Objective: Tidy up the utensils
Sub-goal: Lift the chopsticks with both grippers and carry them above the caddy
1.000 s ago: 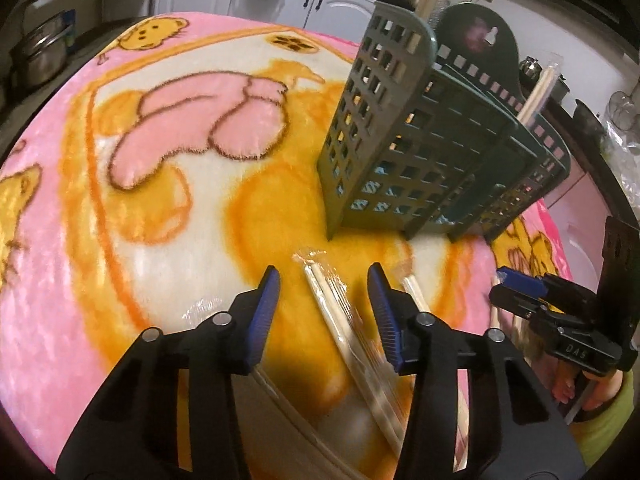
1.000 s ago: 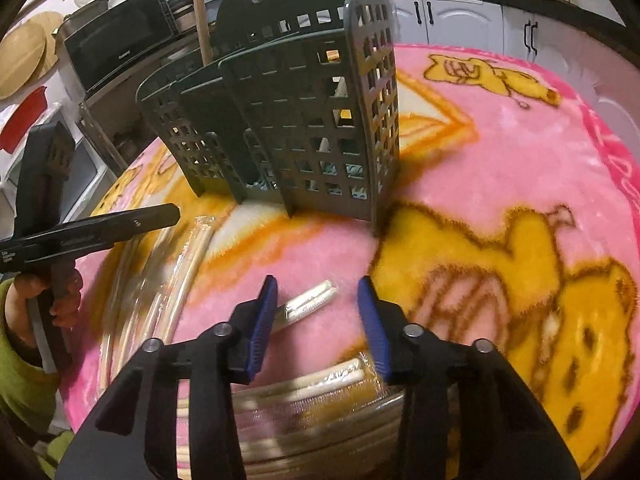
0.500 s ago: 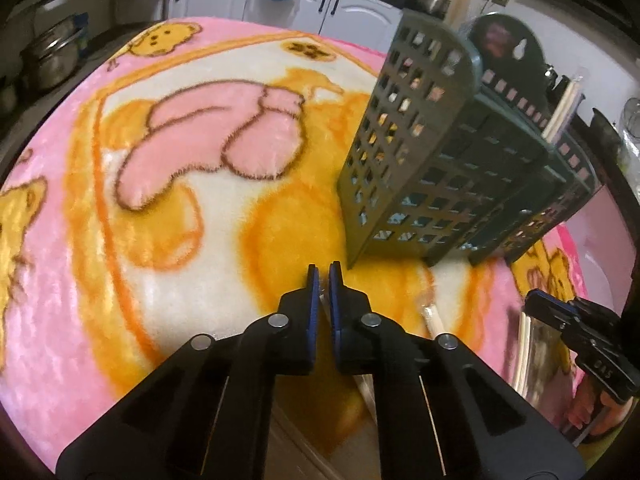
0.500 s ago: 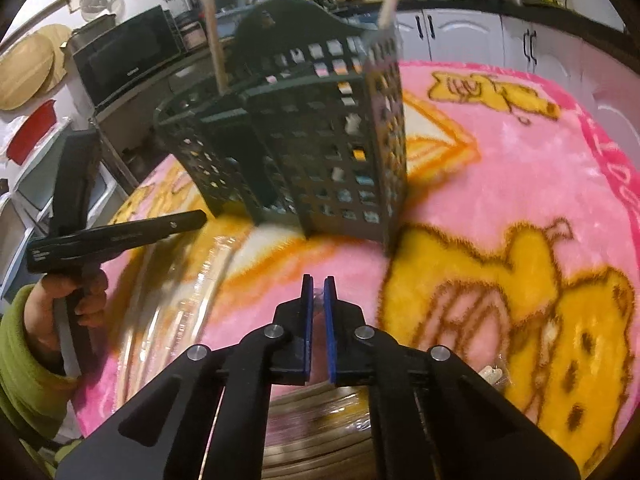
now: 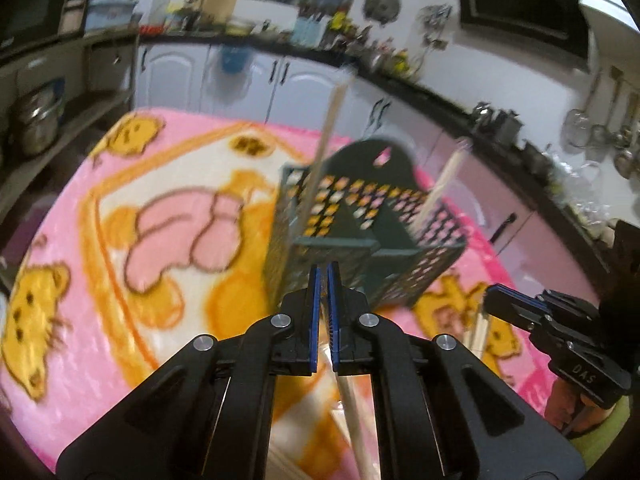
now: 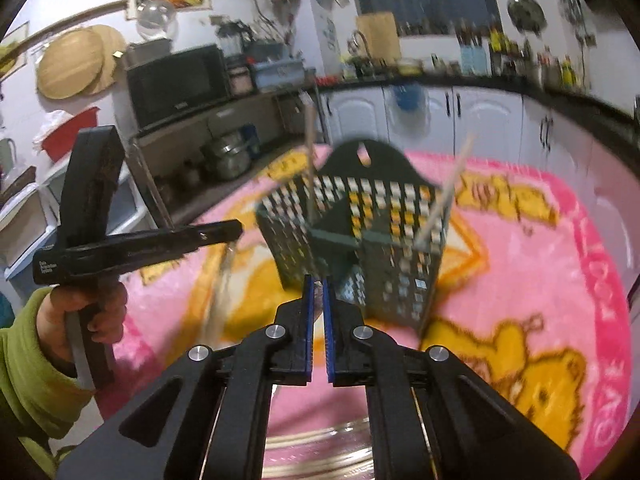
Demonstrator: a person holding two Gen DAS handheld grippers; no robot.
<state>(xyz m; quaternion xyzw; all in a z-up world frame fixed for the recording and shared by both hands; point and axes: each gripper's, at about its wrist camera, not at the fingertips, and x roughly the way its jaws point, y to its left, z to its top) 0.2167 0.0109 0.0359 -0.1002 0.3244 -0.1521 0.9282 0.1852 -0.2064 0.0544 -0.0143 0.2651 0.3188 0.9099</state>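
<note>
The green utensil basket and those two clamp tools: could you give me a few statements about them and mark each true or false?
1. The green basket stands upright on the pink blanket. True.
2. The basket is empty. False: wooden chopsticks stick up out of it.
3. The left gripper is shut on wrapped chopsticks. True; the pack hangs below its closed jaws.
4. The right gripper gapes wide open. False: its jaws are closed, pinching something thin and clear.
5. A bare metal robot arm carries the left gripper. False: a hand in a green sleeve holds it.
</note>
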